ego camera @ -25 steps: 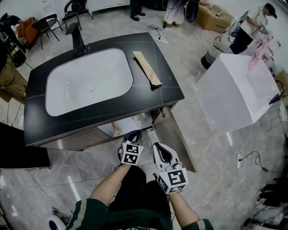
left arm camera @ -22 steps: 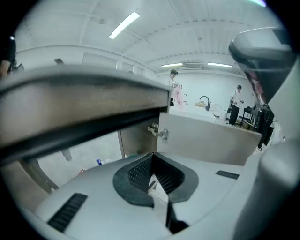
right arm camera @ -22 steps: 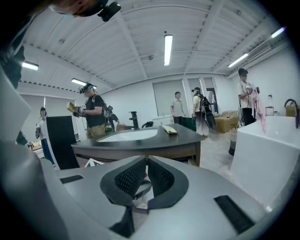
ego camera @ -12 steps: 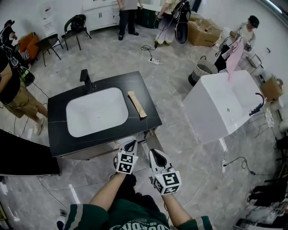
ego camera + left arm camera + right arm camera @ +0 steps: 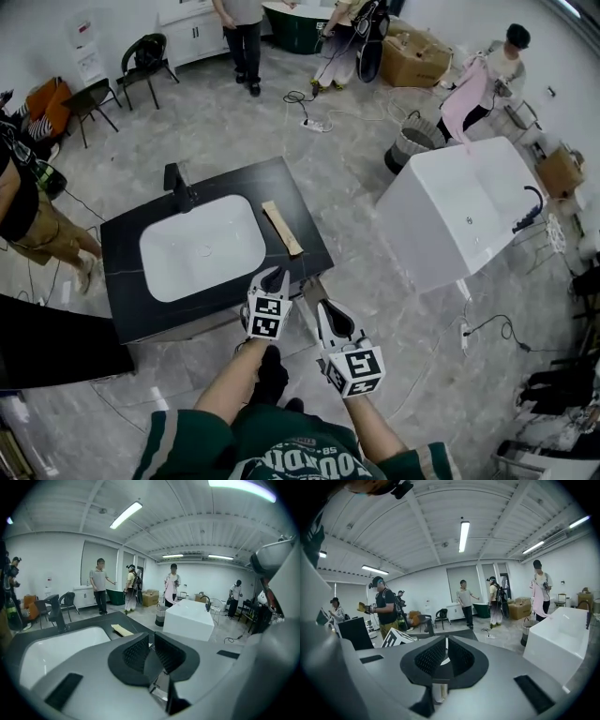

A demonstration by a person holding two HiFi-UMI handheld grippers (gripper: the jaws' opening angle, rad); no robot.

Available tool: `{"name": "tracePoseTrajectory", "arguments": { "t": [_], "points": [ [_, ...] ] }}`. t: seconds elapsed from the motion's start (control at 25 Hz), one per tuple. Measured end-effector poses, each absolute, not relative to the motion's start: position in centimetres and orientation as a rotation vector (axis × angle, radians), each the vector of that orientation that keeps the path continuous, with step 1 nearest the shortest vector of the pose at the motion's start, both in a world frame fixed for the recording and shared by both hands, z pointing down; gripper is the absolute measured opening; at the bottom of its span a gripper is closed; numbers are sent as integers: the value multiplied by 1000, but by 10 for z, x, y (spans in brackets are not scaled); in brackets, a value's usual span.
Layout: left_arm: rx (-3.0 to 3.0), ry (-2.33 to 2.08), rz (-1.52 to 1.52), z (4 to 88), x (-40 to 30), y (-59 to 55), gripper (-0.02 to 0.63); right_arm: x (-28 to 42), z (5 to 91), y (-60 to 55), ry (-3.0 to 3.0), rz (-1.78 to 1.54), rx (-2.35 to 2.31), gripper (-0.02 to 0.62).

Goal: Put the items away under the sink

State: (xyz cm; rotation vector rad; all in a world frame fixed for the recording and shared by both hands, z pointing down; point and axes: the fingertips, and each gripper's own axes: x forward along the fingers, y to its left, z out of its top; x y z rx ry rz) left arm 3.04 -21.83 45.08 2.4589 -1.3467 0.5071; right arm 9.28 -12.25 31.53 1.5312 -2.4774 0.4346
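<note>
Although the white print on the person's dark green shirt [image 5: 291, 464] is too warped to read, both bare forearms reach forward, left gripper [image 5: 273, 275] and right gripper [image 5: 324, 306] closed on nothing, toward the black-topped vanity [image 5: 120, 262], where a flat tan strip [image 5: 282, 228] lies beside the white oval basin [image 5: 202, 248].

A pale grey marble-look floor [image 5: 375, 112] spreads between white walls [image 5: 42, 569] under ceiling strip lights [image 5: 125, 513]. A white bathtub [image 5: 459, 211] stands to the right, with a bin [image 5: 410, 147] just beyond it. Cardboard boxes [image 5: 412, 42] sit far right, black chairs [image 5: 141, 58] and white cabinets [image 5: 187, 37] far left.
</note>
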Motion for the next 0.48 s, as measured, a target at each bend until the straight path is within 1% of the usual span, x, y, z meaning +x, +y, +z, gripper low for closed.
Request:
{"name": "tracePoseTrajectory", "arguments": {
  "t": [0.04,0.2,0.4,0.48],
  "points": [
    [2447,-1356,494,454,27,-228,31,92,318,-127,-2466,438,1531,44],
    [2393,-1350,449,466,21,-268,135,87,328,-149,-2428,460,1555,44],
    [2310,-1308,466,495,27,-312,169,88,338,-174,-2397,464,1569,44],
    [2264,-1290,490,509,31,-328,196,90,339,-182,-2387,452,1575,44]
  ]
}}
